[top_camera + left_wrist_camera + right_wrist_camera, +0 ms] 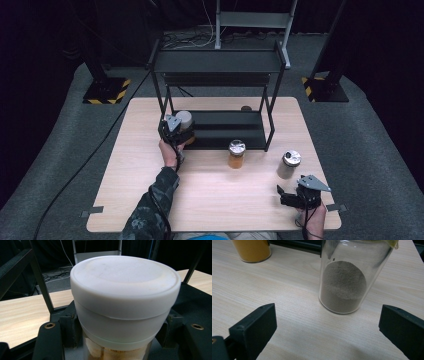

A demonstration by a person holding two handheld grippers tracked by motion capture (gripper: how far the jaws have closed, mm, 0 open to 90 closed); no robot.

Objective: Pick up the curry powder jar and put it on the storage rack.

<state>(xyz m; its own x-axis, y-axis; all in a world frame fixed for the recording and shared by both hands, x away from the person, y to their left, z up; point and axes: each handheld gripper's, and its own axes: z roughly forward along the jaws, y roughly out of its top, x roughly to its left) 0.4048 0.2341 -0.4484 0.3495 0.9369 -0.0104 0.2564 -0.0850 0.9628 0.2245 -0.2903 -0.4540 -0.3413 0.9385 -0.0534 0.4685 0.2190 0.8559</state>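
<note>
A jar with a wide white lid (125,297) (184,120) stands between the jaws of my left gripper (176,131), which is shut on it at the left end of the black rack's lower shelf (225,131). Tan contents show below the lid in the left gripper view. My right gripper (286,196) (327,330) rests near the table's front right corner, jaws wide open and nothing between them. Just beyond it stands a glass jar of grey powder (347,277) (288,164) with a silver lid. An orange-filled jar (236,154) (252,250) stands mid-table in front of the rack.
The black two-tier rack (220,62) stands at the back of the wooden table (140,170), its thin legs (270,125) flanking the lower shelf. A small dark round thing (246,108) lies behind the rack. A cable (75,170) trails off the table's left side.
</note>
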